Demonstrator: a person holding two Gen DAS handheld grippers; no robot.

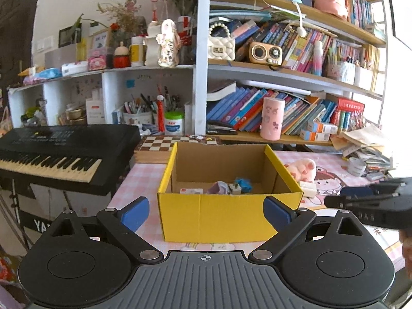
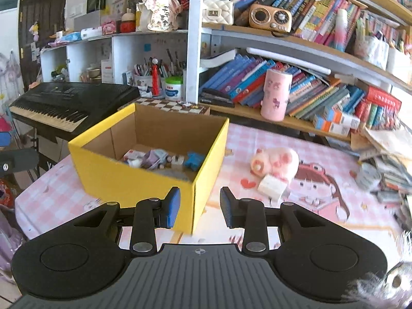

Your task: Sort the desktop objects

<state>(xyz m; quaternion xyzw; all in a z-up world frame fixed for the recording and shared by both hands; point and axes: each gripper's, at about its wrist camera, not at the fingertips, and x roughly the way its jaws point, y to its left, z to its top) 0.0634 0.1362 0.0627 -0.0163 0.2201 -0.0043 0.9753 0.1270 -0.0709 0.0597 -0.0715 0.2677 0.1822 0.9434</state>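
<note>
— Looking along the left gripper (image 1: 206, 212): jaws spread wide, nothing between the blue pads, pointing at the near wall of the yellow box (image 1: 226, 216).

— Same box from the right wrist?

— Yes, seen at a corner, open top, standing on the pink checked tablecloth (image 2: 322, 152). Holds a blue item (image 2: 193, 160), a lilac one (image 2: 152, 158) and a small white plug (image 2: 177, 160), lying loose on the cardboard floor.

— And the right gripper (image 2: 199, 209)?

— Jaws part-way apart, empty, pads either side of the box's near corner without touching it.

— Anything left outside the box?

— A pink plush toy (image 2: 276, 163) on the cloth, right of the box, with a small white block (image 2: 271, 186) touching its front. Near the right edge, a small grey-white cup (image 2: 367, 175) beside a heap of papers.

— Behind?

— Black keyboard (image 1: 64, 152) on the left, chessboard (image 1: 162, 143) just behind the box, bookshelf (image 1: 283, 77) across the back, pink cylinder (image 1: 272, 118) upright on its lowest board.
</note>
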